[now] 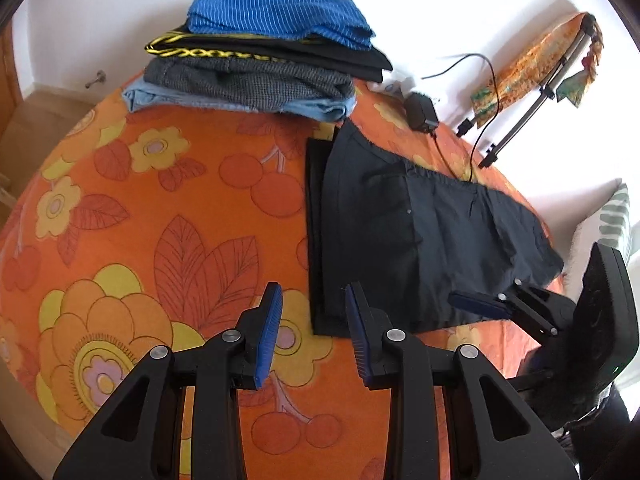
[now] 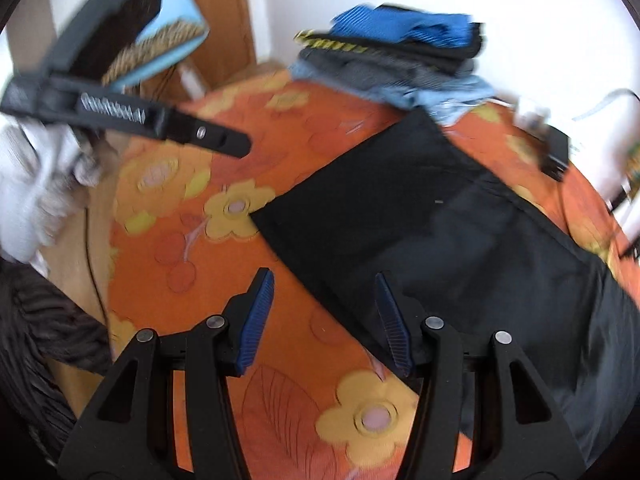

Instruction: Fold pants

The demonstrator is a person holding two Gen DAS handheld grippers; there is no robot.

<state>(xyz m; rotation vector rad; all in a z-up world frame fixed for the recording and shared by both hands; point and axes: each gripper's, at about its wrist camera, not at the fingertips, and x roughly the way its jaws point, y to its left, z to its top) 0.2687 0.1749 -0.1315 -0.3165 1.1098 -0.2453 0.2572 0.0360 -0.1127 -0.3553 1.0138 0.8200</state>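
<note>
Landmark for all positions: the black pants [image 1: 404, 236], which lie on the orange floral cloth [image 1: 168, 208] covering the table.

Nearest the cameras, the left gripper [image 1: 314, 338] hovers over the cloth at the near left corner of the pants. Its blue-padded fingers [image 1: 269, 336] stand apart and grasp nothing. The right gripper [image 2: 326, 322] is likewise spread and unloaded in its own view; its right finger is over the near edge of the pants and its left finger over bare cloth. In the left wrist view the right gripper sits at the pants' near right edge, but contact with the fabric cannot be determined.

The pants appear folded into a compact, roughly rectangular shape. A narrower, darker layer projects along the left side beneath a wider upper layer. The upper layer is mostly flat, with a gathered seam running across its far portion and light wrinkling toward the right end.

Beyond the pants, at their far left, stands a stack of folded clothes [image 1: 264, 60]: light blue denim at the bottom, grey knit above, a black item with yellow trim, and a blue striped item on top. To the far right of the pants lies a black power adapter [image 1: 420, 112] with its cable [image 1: 486, 76] trailing. No containers are visible.
</note>
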